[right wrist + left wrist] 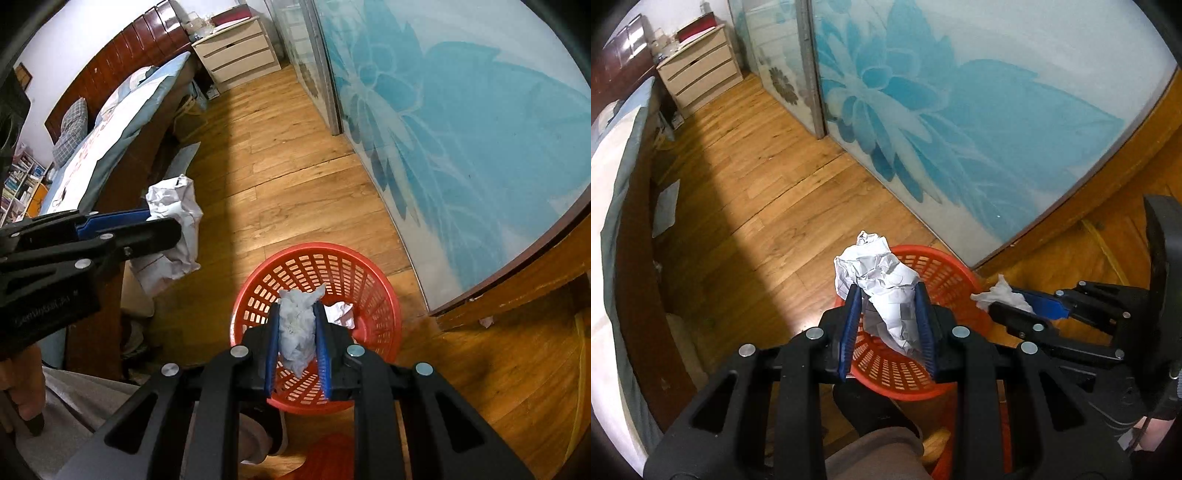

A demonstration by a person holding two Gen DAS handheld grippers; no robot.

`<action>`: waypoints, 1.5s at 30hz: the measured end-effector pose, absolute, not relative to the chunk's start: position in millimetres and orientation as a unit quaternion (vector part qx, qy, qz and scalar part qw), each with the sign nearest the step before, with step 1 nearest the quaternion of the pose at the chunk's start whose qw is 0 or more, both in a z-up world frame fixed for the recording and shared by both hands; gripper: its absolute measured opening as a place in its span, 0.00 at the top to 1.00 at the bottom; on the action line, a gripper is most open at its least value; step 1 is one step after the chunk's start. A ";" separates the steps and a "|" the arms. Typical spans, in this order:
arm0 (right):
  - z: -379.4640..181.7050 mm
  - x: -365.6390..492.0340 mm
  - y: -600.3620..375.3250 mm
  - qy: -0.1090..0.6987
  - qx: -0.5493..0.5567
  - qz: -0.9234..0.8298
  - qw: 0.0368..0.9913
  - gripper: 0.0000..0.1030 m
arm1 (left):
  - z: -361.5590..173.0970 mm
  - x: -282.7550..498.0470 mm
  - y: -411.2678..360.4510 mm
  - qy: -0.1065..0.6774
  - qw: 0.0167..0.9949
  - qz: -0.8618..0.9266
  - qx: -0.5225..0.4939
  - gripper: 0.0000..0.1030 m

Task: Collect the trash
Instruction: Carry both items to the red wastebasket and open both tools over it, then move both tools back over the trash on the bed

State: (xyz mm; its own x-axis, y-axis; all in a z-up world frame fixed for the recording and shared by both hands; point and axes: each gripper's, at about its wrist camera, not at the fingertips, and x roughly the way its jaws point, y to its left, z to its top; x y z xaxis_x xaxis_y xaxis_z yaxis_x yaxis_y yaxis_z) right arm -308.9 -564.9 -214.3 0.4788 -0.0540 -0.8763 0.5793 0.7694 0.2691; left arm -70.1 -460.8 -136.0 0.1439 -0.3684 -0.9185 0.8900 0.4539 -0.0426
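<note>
My left gripper (886,288) is shut on a large ball of crumpled white paper (879,273) and hangs over the near rim of a red slatted basket (945,273) on the wooden floor. In the right wrist view my right gripper (297,304) is shut on a greyish crumpled tissue (297,332), directly above the basket (369,266). Another crumpled paper ball (341,312) lies inside the basket. Each gripper also shows in the other's view: the right gripper (1008,301) with its tissue (997,295), and the left gripper (166,221) with its paper (177,206).
A bed (110,140) with a dark wooden frame runs along the left. A pale drawer unit (240,55) stands at the far end. A frosted glass door (461,147) with a blue flower pattern lines the right. A small white scrap (487,322) lies by the door's base. The person's leg (879,454) is just below the basket.
</note>
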 end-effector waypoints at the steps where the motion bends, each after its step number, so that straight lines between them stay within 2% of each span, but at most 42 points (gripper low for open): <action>1: -214.0 -308.4 -564.6 0.471 0.277 -0.197 0.814 0.82 | -135.6 -68.5 -459.6 0.479 0.707 -0.443 0.272 0.71; 2: -212.4 -306.5 -566.6 0.472 0.275 -0.198 0.814 0.79 | -138.6 -70.3 -461.3 0.480 0.707 -0.443 0.272 0.71; 3: -209.6 -307.4 -565.2 0.472 0.271 -0.201 0.814 0.72 | -138.3 -69.0 -461.5 0.480 0.708 -0.442 0.270 0.69; 4: -207.9 -307.3 -564.4 0.471 0.264 -0.205 0.816 0.63 | -136.4 -69.0 -459.8 0.479 0.711 -0.441 0.266 0.66; 5: -203.6 -307.9 -561.0 0.468 0.249 -0.209 0.822 0.49 | -135.8 -69.5 -458.9 0.478 0.712 -0.440 0.266 0.63; 6: -197.9 -309.1 -558.6 0.460 0.237 -0.213 0.829 0.45 | -134.0 -69.7 -456.3 0.476 0.715 -0.439 0.264 0.53; 7: -193.3 -309.6 -557.9 0.455 0.232 -0.216 0.832 0.45 | -130.5 -69.4 -452.9 0.470 0.722 -0.435 0.262 0.44; 9: -187.2 -310.6 -559.2 0.451 0.233 -0.223 0.832 0.45 | -122.2 -68.7 -444.6 0.460 0.731 -0.433 0.257 0.39; 13: -176.3 -311.5 -561.4 0.440 0.242 -0.230 0.834 0.45 | -103.2 -59.6 -422.4 0.449 0.752 -0.415 0.246 0.39; 18: -147.2 -302.8 -552.8 0.409 0.239 -0.223 0.852 0.44 | -70.1 -42.0 -376.2 0.429 0.788 -0.390 0.208 0.33; 21: -120.6 -283.8 -535.8 0.377 0.233 -0.195 0.875 0.42 | -43.5 -23.1 -334.3 0.415 0.820 -0.362 0.160 0.33; 23: -98.7 -260.1 -516.2 0.352 0.225 -0.164 0.894 0.41 | -22.4 -6.3 -295.6 0.405 0.841 -0.340 0.115 0.30; 25: -79.6 -236.9 -495.2 0.334 0.211 -0.138 0.908 0.41 | -4.7 8.9 -254.0 0.389 0.864 -0.309 0.079 0.24; 29: -41.4 -176.5 -431.0 0.299 0.167 -0.065 0.937 0.41 | 15.2 32.4 -167.1 0.362 0.902 -0.236 0.016 0.23; 37: 7.0 -60.3 -287.5 0.273 0.107 0.076 0.953 0.41 | 8.2 70.3 14.3 0.352 0.928 -0.050 -0.111 0.20; 41: 14.9 -5.0 -228.2 0.278 0.083 0.117 0.950 0.41 | 0.7 75.0 70.8 0.353 0.922 -0.010 -0.160 0.20; 45: 5.0 45.1 -183.6 0.294 0.069 0.140 0.943 0.40 | -8.8 77.1 93.0 0.351 0.922 0.023 -0.160 0.20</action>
State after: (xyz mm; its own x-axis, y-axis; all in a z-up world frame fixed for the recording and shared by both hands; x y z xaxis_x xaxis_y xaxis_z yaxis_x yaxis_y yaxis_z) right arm 45.1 -183.6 5.0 0.7874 0.3053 -0.5356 -0.2238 0.9511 0.2130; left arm 77.1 93.0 -8.8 0.7525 -0.0700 -0.6548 -0.1552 0.9475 -0.2797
